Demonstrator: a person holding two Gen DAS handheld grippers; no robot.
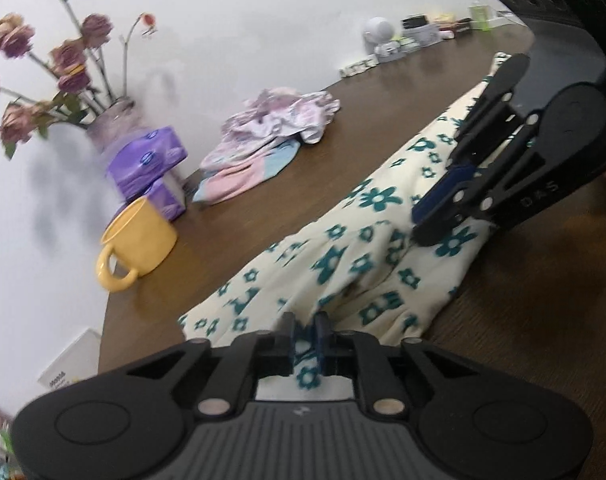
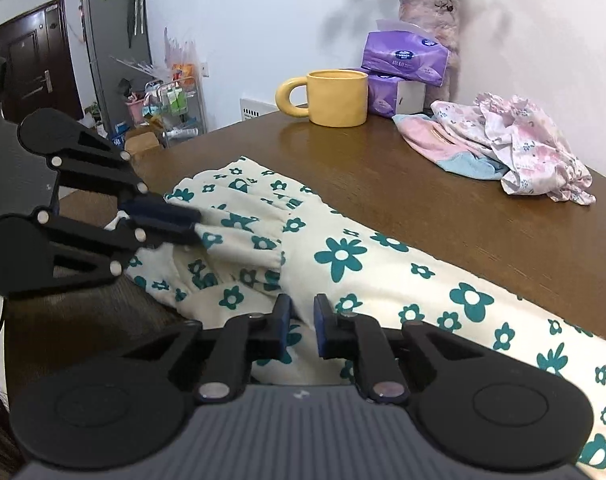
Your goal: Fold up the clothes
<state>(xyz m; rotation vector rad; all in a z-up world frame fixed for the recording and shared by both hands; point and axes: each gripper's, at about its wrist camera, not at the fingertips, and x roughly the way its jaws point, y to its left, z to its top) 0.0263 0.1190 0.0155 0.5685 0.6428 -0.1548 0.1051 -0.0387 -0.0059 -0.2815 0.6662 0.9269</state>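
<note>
Left to right: yellow mug near the table edge, handle pointing outward. Purple tissue packs stacked just behind it, vase of dried roses against the wall. Crumpled pink and blue clothes further along, well apart from the work area.

Cream garment with teal flowers lies lengthwise across the brown table, bunched at one end near the table edge.

Left gripper: jaws nearly closed, floral fabric pinched between the blue pads at the bunched end.

Right gripper: narrow gap, cloth sits between the fingers; can't tell if the pads actually press it.
</note>
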